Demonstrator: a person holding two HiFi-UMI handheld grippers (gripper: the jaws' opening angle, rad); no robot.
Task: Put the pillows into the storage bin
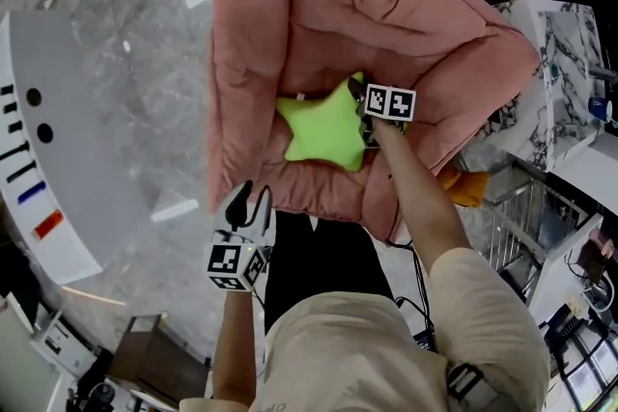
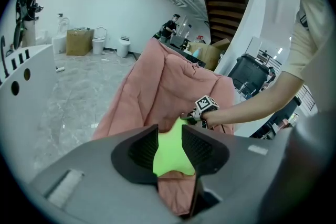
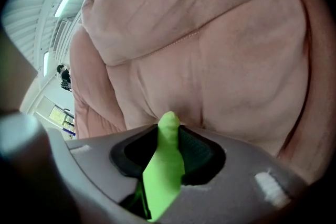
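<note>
Right gripper (image 1: pixel 367 114) is clamped on one arm of the lime-green star-shaped plush pillow (image 1: pixel 323 125). In the right gripper view the green arm (image 3: pixel 166 160) fills the gap btwn the jaws, its tip poking out past them toward the fabric wall.

The pillow sits at frame centre in the head view, inside the pink padded soft-sided fabric storage bin (image 1: pixel 253 34). It's low in the hollow, prob. on the floor of it, though that view can't settle resting vs. just hanging.

Handling: looks v. light and squashy, w/ a fuzzy non-slip cover, nothing fragile. It'll flop from a one-arm pinch but won't slide out. Best hold is an arm near its root, or across the thin edge; the fat middle would be too bulky for the jaws.

Orientation: star lies roughly flat, face up to the head camera. One arm points to frame top, one to frame left, and the gripped arm is on its right. No real long axis, approx. as wide as tall.

Left gripper (image 1: pixel 249 199) has jaws apart w/ nothing btwn them. It's at lower left, just outside the bin's near rim.
</note>
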